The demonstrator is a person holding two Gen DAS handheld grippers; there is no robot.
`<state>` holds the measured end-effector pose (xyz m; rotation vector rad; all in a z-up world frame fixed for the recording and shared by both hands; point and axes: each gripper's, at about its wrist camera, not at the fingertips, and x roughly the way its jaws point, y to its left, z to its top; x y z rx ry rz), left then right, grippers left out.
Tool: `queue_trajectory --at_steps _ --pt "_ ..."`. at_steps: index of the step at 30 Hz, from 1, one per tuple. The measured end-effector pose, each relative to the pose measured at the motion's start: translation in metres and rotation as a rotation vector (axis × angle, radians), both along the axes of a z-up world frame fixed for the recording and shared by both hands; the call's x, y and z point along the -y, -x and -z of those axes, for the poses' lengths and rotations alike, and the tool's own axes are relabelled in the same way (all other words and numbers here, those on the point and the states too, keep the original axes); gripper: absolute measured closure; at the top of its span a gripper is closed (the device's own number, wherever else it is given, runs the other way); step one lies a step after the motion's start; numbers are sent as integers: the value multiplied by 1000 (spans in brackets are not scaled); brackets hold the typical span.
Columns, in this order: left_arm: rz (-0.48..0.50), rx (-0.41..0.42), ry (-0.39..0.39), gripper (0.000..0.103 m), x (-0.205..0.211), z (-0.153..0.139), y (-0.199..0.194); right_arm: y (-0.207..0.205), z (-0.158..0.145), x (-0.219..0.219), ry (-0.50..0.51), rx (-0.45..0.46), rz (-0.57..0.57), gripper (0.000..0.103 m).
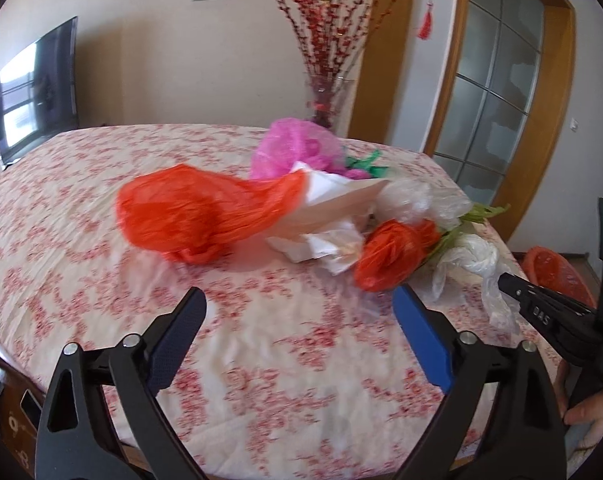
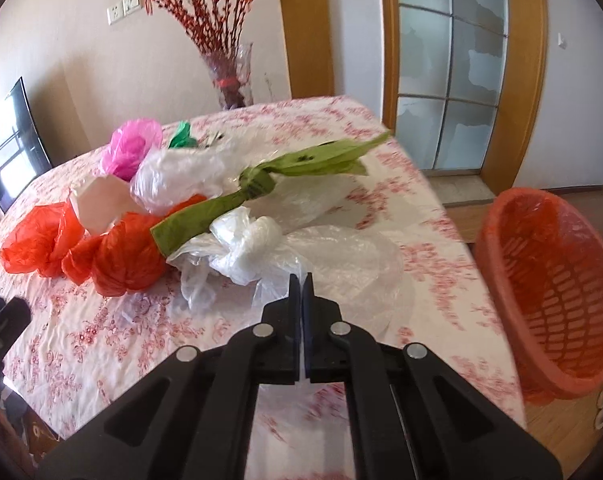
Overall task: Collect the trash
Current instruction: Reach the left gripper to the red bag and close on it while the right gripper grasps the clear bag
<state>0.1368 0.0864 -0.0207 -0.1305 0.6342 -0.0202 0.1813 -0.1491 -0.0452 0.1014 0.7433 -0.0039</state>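
Trash heaped mid-table, basket waiting on the floor off the right edge.
Tablecloth (image 1: 101, 208) is lying bare in front of your left gripper (image 1: 301, 316) and out to the left edge, so you're getting open room there; the right table edge is running close past the pile. Your left gripper is hanging wide open, nothing between its fingers, blue pad just short of the small orange bag (image 1: 389, 256). Your right gripper (image 2: 301, 280) is closed, tips sitting at the edge of the clear plastic bag (image 2: 341, 252); whether film is pinched, you can't tell. Large orange bag (image 1: 197, 216), pink bag (image 1: 289, 148), white box (image 1: 333, 204) and green bag (image 2: 261, 184) are lying clustered, touching. Orange basket (image 2: 501, 248) is holding only an orange liner.
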Motion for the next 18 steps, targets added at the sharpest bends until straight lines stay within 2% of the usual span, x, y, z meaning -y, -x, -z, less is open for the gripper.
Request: queue_trajectory --at_steps 10,18 --pt "113 -36 -9 22 35 -2 -29 43 -9 47 6 23 122 100" --pt "158 -74 -58 32 66 6 -50 50 -11 63 -1 26 145 100"
